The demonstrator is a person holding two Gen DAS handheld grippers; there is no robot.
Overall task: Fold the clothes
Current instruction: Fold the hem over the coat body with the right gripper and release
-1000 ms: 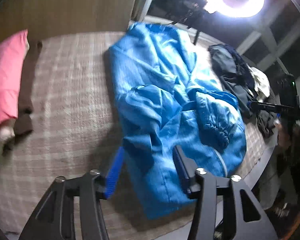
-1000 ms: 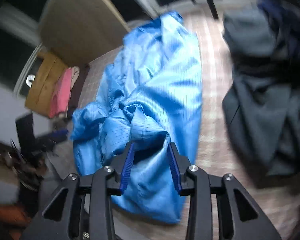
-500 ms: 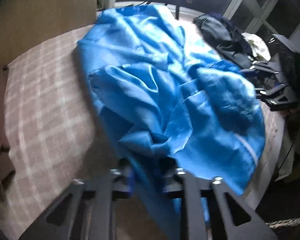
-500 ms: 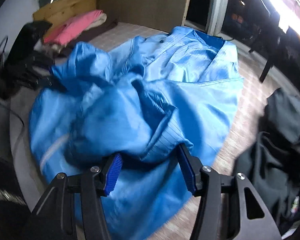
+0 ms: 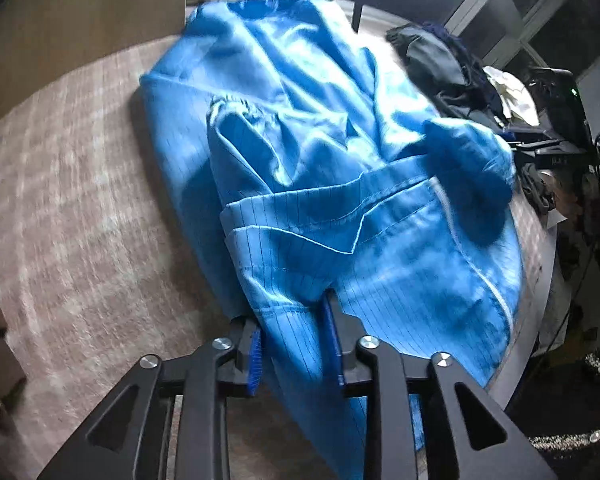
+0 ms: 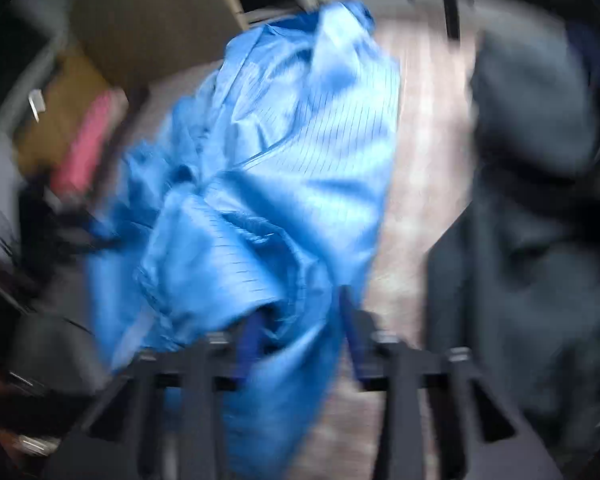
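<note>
A shiny blue pinstriped garment (image 5: 320,168) lies crumpled across a beige checked cover (image 5: 80,208). My left gripper (image 5: 294,340) is shut on the blue garment's near hem, with cloth bunched between the blue pads and hanging below. In the blurred right wrist view the same blue garment (image 6: 284,168) fills the middle. My right gripper (image 6: 300,320) has its fingers on either side of a fold at the other near corner and grips it. The right gripper also shows at the far right of the left wrist view (image 5: 548,152).
A heap of dark clothes (image 5: 440,64) with a white piece (image 5: 512,96) lies at the far right of the cover; it fills the right of the right wrist view (image 6: 540,200). A pink folded item (image 6: 88,148) sits far left. The cover's edge (image 5: 540,288) runs close on the right.
My left gripper went from open beside the garment to shut on its hem. My right gripper narrowed onto a fold. The near part of the garment has been lifted and pulled.
</note>
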